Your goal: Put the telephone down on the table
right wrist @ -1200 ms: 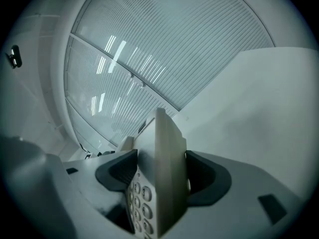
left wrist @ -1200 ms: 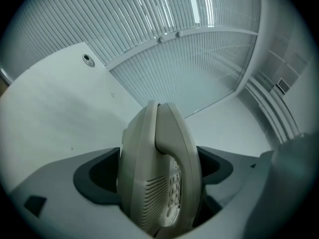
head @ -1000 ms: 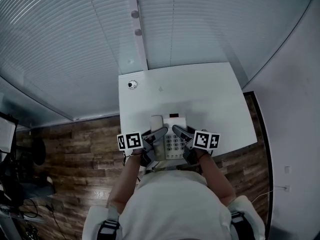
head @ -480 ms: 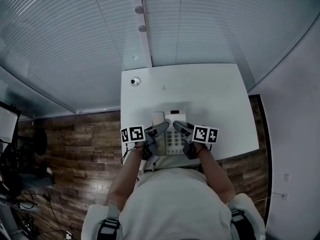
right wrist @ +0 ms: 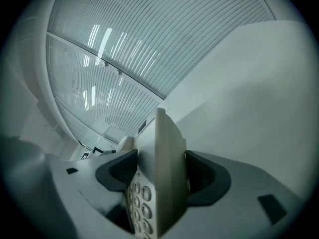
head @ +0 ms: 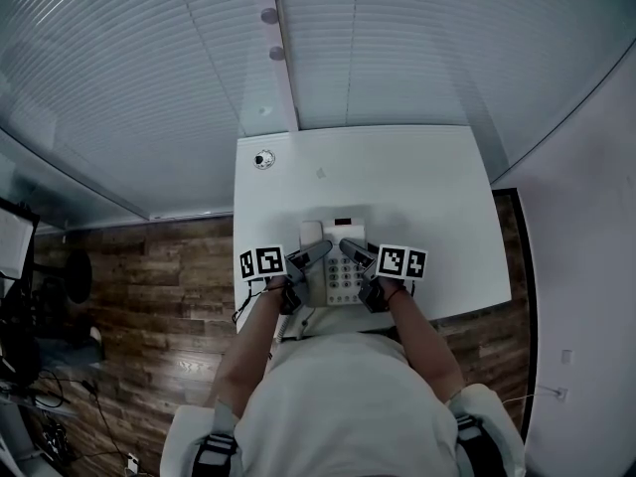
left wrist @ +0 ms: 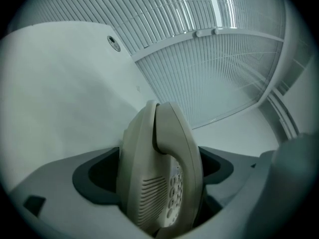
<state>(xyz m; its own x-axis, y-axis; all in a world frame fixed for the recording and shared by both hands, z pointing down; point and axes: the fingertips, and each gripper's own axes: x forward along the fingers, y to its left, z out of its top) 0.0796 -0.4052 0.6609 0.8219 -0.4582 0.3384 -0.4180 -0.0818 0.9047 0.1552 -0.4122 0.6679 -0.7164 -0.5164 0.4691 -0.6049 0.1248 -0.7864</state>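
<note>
A pale desk telephone [head: 336, 263] with a keypad and its handset on the left side is held over the near part of the white table [head: 417, 182]. My left gripper [head: 316, 256] is shut on its left side, over the handset [left wrist: 164, 168]. My right gripper [head: 350, 253] is shut on the right edge of the telephone body [right wrist: 158, 178]. In both gripper views the phone fills the gap between the jaws, keypad showing. I cannot tell whether it touches the tabletop.
A small round fitting [head: 263, 159] sits in the table's far left corner. Slatted blinds [head: 397, 48] run behind the table. Wooden floor [head: 149, 296] lies to the left, and the table's near edge is right in front of the person's body.
Both grippers and the telephone have shifted slightly farther onto the table, away from the person. The grip on the phone is unchanged.
</note>
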